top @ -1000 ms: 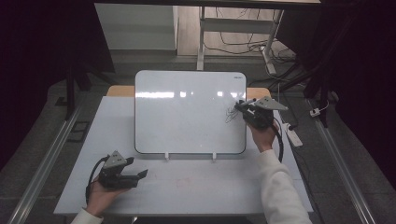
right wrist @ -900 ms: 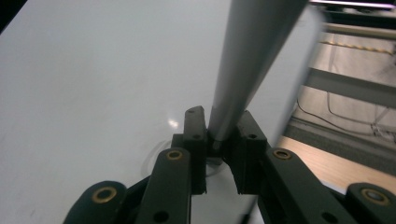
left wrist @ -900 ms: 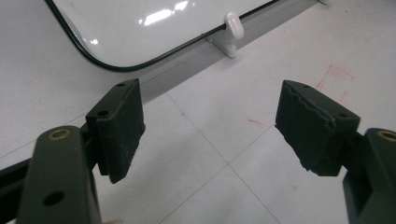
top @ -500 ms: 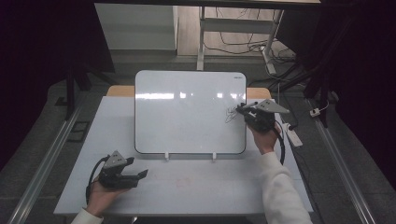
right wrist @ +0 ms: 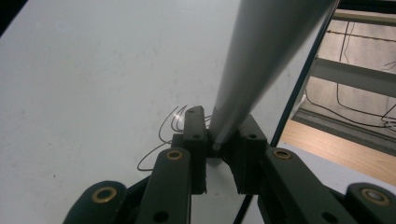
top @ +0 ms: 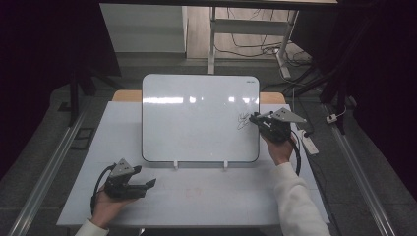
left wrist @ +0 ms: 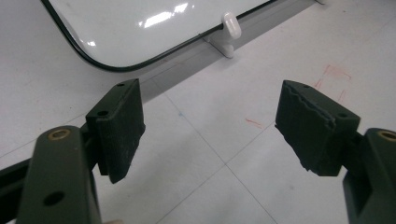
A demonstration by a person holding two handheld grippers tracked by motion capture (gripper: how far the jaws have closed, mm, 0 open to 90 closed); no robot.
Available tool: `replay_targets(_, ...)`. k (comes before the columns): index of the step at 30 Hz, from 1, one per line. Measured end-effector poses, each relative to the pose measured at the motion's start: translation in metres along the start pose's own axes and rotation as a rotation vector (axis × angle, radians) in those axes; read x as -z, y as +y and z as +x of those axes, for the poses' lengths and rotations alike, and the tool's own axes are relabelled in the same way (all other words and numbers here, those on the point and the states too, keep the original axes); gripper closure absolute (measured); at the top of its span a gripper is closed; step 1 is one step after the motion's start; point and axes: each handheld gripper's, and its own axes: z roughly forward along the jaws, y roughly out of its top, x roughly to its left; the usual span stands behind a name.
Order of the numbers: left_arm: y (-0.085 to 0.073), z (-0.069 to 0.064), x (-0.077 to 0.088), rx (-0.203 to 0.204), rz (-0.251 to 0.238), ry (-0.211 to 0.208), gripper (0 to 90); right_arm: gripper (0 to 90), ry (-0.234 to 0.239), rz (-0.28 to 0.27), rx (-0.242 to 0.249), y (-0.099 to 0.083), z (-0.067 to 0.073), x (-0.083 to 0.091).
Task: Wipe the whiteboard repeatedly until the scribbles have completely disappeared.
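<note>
White table (top: 206, 196) | one whiteboard (top: 196, 118) | left tongs (left wrist: 210, 126) released | right tongs (right wrist: 219, 158) grasping one pen (right wrist: 261, 60)

1. High view: the white table (top: 221, 196) and whiteboard (top: 196, 123) are evenly lit from overhead, while the surroundings at left and right fall into near-black.
2. A band of glare patches runs across the upper part of the whiteboard, reflecting ceiling lights.
3. Shadows on the table are soft and faint.
4. Left gripper view: bright, slightly cool light; glare spots on the whiteboard (left wrist: 140, 28) corner; the near jaws are a little soft.
5. Right gripper view: a pale grey pen (right wrist: 261, 60) close to the lens is heavily blurred; the board surface looks greyish and dimmer toward the top left.
</note>
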Motion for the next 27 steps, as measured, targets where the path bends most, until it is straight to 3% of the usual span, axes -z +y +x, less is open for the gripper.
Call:
replay_targets(1, 0.000, 0.000, 0.000, 0.003, -0.001, 0.000, 24.0, 77.9, 0.025, 0.036, 0.044, -0.001, 0.010, -0.001)
replay_targets(2, 0.000, 0.001, 0.000, 0.004, 0.000, 0.000, 24.0, 77.9, 0.047, 0.042, 0.052, -0.003, 0.016, -0.003)
replay_targets(5, 0.001, 0.001, -0.001, -0.002, 0.003, -0.005, 24.0, 77.9, 0.040, 0.043, 0.083, -0.006, 0.020, -0.003)
replay_targets(6, 0.001, 0.000, -0.001, -0.005, 0.003, -0.003, 24.0, 77.9, 0.042, 0.037, 0.046, -0.004, 0.014, -0.002)
replay_targets(8, 0.000, 0.000, 0.001, -0.006, -0.001, -0.003, 24.0, 77.9, -0.011, 0.005, 0.009, -0.004, 0.007, 0.002)
replay_targets(10, 0.000, 0.000, 0.001, -0.003, -0.003, -0.001, 24.0, 77.9, -0.019, 0.008, 0.019, -0.007, 0.013, 0.002)
replay_targets(11, 0.000, 0.001, 0.001, -0.003, -0.004, -0.001, 24.0, 77.9, 0.040, 0.041, 0.063, -0.009, 0.026, -0.002)
replay_targets(14, 0.001, 0.000, 0.000, -0.007, -0.001, -0.003, 24.0, 77.9, 0.033, 0.050, 0.118, -0.009, 0.032, -0.004)
replay_targets(15, 0.000, 0.000, 0.000, -0.009, 0.000, -0.004, 24.0, 77.9, 0.017, 0.022, 0.044, -0.008, 0.021, -0.002)
replay_targets(16, 0.000, -0.001, 0.001, -0.011, -0.001, -0.004, 24.0, 77.9, 0.017, 0.022, 0.044, -0.008, 0.021, -0.002)
replay_targets(17, 0.000, -0.001, 0.001, -0.010, -0.003, -0.003, 24.0, 77.9, 0.013, 0.007, 0.004, -0.009, 0.019, -0.001)
replay_targets(18, 0.000, 0.000, 0.001, -0.009, -0.005, -0.002, 24.0, 77.9, 0.013, 0.007, 0.004, -0.009, 0.019, -0.001)
replay_targets(19, 0.000, 0.000, 0.001, -0.008, -0.006, -0.001, 24.1, 77.9, 0.033, 0.029, 0.057, -0.011, 0.028, -0.003)
replay_targets(20, 0.001, 0.001, 0.001, -0.007, -0.004, -0.002, 24.1, 77.9, 0.066, 0.041, 0.080, -0.012, 0.036, -0.006)
replay_targets(22, 0.001, 0.000, 0.000, -0.008, -0.001, -0.001, 24.1, 77.9, 0.065, 0.044, 0.100, -0.010, 0.037, -0.008)
replay_targets(25, 0.000, 0.000, 0.001, -0.012, -0.004, -0.001, 24.1, 77.9, 0.031, 0.009, 0.018, -0.008, 0.023, -0.005)
replay_targets(27, 0.000, 0.000, 0.001, -0.009, -0.005, 0.000, 24.1, 77.9, 0.047, 0.023, 0.034, -0.010, 0.029, -0.006)
